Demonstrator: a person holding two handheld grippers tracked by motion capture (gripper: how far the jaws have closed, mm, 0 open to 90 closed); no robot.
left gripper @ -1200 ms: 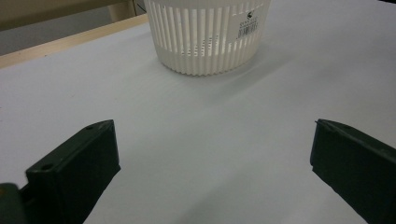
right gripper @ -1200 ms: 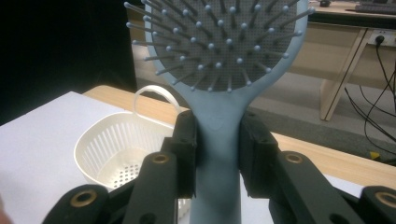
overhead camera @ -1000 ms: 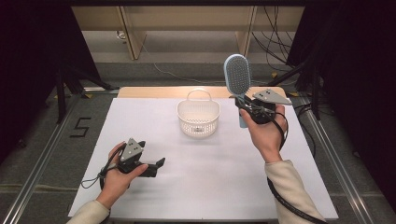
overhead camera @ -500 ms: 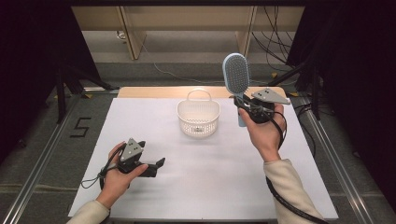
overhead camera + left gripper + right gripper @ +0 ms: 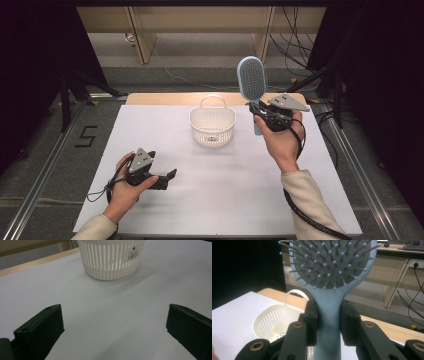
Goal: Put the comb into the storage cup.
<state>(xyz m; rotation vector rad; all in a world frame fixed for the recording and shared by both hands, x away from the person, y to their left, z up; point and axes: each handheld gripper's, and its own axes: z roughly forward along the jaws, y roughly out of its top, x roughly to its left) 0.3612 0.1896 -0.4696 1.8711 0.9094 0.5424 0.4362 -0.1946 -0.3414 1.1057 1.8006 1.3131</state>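
The white table (image 5: 150,130) carried a white slotted plastic basket (image 5: 212,127) with a loop handle, standing near the far edge. To its right, lifted clear of the surface, was a pale blue paddle hairbrush (image 5: 252,80), upright, its grey cushion set with ball-tipped bristles. The right gripper (image 5: 260,112) was clamped on the brush's handle just below the head. The left gripper (image 5: 170,177) rested low at the near left, jaws spread wide with nothing between them. In the right gripper view the brush head was cut off at the top. The basket's label print was too small to read.
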